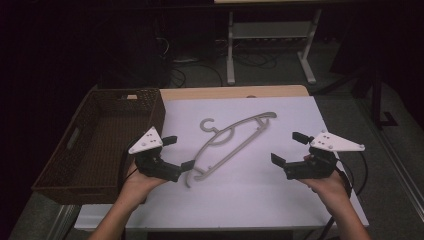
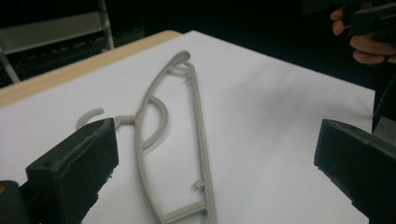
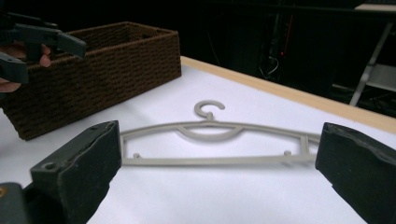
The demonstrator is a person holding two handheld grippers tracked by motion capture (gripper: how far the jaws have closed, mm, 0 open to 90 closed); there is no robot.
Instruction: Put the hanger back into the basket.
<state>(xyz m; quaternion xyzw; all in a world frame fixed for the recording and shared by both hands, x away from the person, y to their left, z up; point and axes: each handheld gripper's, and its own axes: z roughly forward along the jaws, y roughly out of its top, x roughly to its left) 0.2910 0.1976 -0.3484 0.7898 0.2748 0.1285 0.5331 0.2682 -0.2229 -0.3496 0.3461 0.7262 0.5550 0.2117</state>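
- A grey plastic clothes hanger (image 1: pixel 233 142) lies flat on the white sheet (image 1: pixel 280 190) that covers the wooden table (image 1: pixel 235 92), near the sheet's middle, its hook toward the far edge.
- A dark brown woven rectangular basket (image 1: pixel 95 145) stands at the table's left side, just beside the hanger's zone but apart from it.
- The left gripper (image 1: pixel 176 153), held in the person's left hand (image 1: pixel 137 182), sits between basket and hanger; its jaws stand wide apart and hold nothing, the lower jaw close to the hanger's near end.
- The right gripper (image 1: pixel 288 148), held in the right hand (image 1: pixel 327 185), hovers to the right of the hanger, well apart from it, jaws spread wide and empty.
- In the right gripper view, the hanger (image 3: pixel 215 142) lies across the gap between the jaws.
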